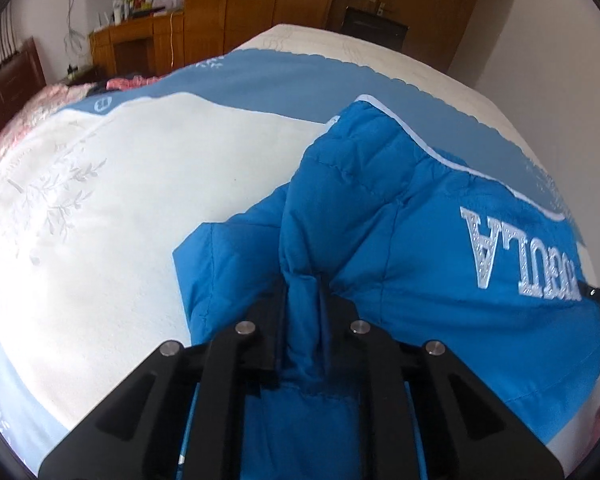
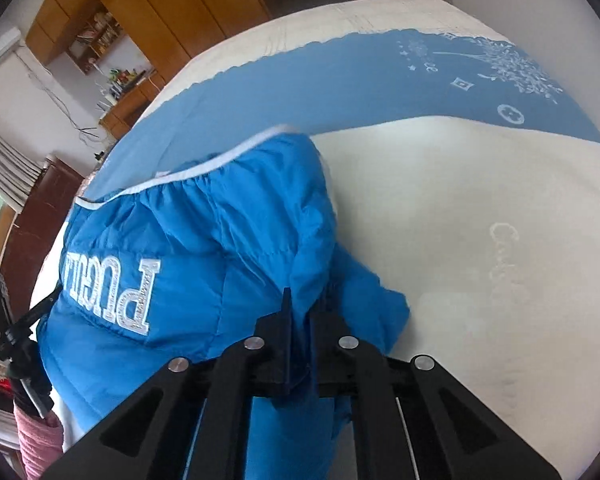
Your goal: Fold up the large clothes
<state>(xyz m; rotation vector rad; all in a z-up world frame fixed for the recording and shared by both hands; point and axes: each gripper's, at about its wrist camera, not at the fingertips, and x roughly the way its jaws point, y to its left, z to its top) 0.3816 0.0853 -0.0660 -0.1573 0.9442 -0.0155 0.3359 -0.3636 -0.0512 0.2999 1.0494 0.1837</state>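
Both left gripper (image 1: pixel 303 280) and right gripper (image 2: pixel 300 300) clenched on blue padded jacket (image 1: pixel 400 240); soft, puffy, probably slippery; best pinched at bunched edges.

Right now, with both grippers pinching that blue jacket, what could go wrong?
The left gripper and right gripper each pinch only a thin ridge of the puffy jacket, so the slick fabric might slip out. Much of the jacket hangs bunched between them, so it may land creased on the bed.

White bedspread (image 2: pixel 480 208) lies open beside the jacket (image 2: pixel 204 232) — wardrobe (image 1: pixel 260 4) well apart.
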